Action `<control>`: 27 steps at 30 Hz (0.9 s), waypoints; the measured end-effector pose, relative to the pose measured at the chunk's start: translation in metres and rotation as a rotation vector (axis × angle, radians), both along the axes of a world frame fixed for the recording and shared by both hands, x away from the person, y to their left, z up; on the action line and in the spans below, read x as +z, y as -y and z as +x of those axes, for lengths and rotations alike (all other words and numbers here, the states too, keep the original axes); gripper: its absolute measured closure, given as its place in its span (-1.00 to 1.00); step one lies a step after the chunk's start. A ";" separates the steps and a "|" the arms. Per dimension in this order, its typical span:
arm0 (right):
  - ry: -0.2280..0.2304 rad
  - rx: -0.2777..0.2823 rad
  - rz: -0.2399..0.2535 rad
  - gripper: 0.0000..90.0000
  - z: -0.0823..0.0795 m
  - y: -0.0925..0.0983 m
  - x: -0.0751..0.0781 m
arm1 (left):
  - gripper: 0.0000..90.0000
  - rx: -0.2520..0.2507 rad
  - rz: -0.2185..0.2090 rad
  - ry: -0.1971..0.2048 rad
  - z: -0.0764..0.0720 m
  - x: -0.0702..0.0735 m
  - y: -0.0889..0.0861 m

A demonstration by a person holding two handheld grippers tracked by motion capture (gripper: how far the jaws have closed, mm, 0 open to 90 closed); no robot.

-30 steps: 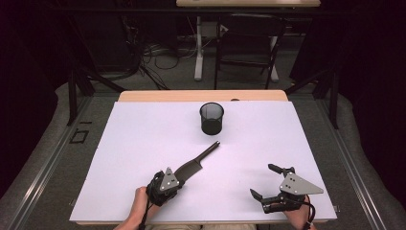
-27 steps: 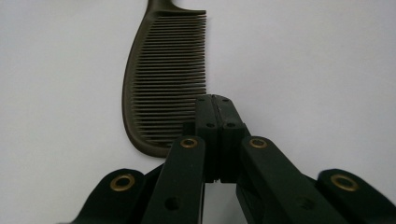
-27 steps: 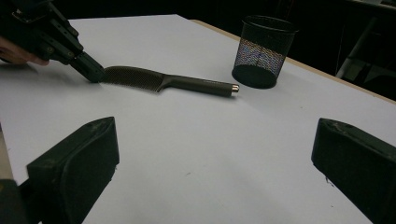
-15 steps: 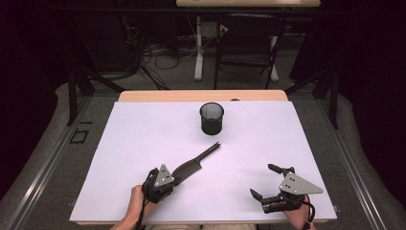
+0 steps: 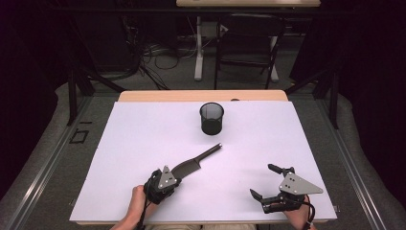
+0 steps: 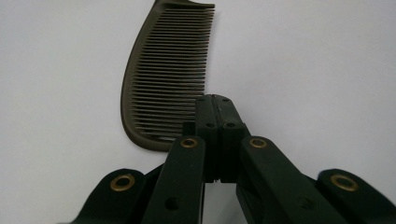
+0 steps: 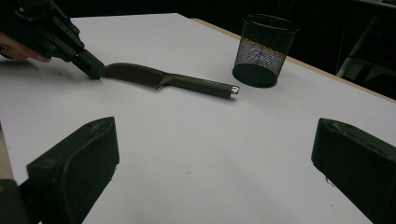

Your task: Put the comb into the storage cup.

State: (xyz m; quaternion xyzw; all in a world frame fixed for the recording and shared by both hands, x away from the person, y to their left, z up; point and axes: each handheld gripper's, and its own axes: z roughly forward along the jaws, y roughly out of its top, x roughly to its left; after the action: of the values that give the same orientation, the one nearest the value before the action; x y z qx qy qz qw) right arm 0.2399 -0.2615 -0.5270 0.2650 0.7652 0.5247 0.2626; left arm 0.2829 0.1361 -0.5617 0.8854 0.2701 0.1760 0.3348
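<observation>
left gripper: left gripper (image 5: 173,182) at near-left of the table (image 5: 143,134), jaws pressed together, nothing between them
left contact: closed tips sit over the toothed end of the comb (image 6: 163,79); in the right gripper view they meet that end (image 7: 95,70); touching or just above, can't tell
comb: dark, lies flat on the white top, teeth end toward the person, handle pointing up-right toward the mesh cup (image 5: 211,118), apart from it
right gripper: right gripper (image 5: 264,182) at near-right, jaws spread wide, nothing between, just bare table
right position: well apart from the comb and the cup
mesh cup: black, upright, centre-far of the table
</observation>
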 end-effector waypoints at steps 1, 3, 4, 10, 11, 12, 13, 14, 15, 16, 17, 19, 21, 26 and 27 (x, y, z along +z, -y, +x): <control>0.000 0.000 0.000 -0.99 0.000 0.000 0.000 | 1.00 0.005 0.000 0.001 0.001 0.000 -0.001; -0.003 -0.001 0.001 -0.99 0.000 0.000 0.000 | 1.00 0.017 0.002 0.000 0.004 0.000 -0.003; -0.003 -0.001 0.000 -0.99 0.000 0.000 0.000 | 1.00 0.023 -0.001 0.001 0.005 0.000 -0.004; 0.001 0.001 -0.005 -0.99 0.001 0.000 0.000 | 1.00 0.044 0.006 0.013 0.010 -0.001 -0.007; -0.001 0.001 -0.003 -0.99 0.001 -0.001 0.000 | 1.00 0.044 0.006 0.013 0.010 -0.001 -0.007; -0.001 0.001 -0.002 -0.99 0.001 -0.001 -0.001 | 1.00 0.044 0.011 0.016 0.010 -0.001 -0.007; -0.001 0.001 -0.002 -0.99 0.001 -0.001 -0.001 | 1.00 0.051 0.009 0.020 0.011 -0.001 -0.007; -0.003 -0.001 0.000 -0.99 0.001 -0.001 -0.001 | 1.00 0.054 0.008 0.021 0.012 -0.001 -0.007; -0.003 -0.001 -0.002 -0.99 0.001 -0.001 -0.001 | 1.00 0.057 0.008 0.024 0.013 -0.002 -0.007; -0.006 -0.002 -0.002 -0.99 0.001 -0.001 -0.001 | 1.00 0.063 0.014 0.030 0.016 -0.002 -0.008; -0.006 -0.002 -0.002 -0.99 0.001 -0.001 -0.001 | 1.00 0.063 0.014 0.030 0.016 -0.002 -0.008; -0.005 -0.001 -0.002 -0.99 0.001 -0.001 -0.001 | 1.00 0.072 0.013 0.036 0.018 -0.002 -0.009; 0.005 0.000 -0.006 -0.99 0.001 0.000 0.000 | 1.00 0.081 0.013 0.038 0.021 -0.002 -0.009; 0.003 0.000 -0.008 -0.99 0.001 0.000 0.000 | 1.00 0.100 0.012 0.053 0.028 -0.003 -0.009; 0.005 0.000 -0.006 -0.99 0.001 0.000 0.000 | 1.00 0.101 0.017 0.056 0.030 -0.003 -0.009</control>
State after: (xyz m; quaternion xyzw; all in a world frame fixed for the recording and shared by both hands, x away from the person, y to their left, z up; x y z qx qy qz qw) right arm 0.2410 -0.2613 -0.5273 0.2630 0.7661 0.5230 0.2653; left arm 0.3127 0.1450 -0.5650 0.8683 0.3033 0.2196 0.3254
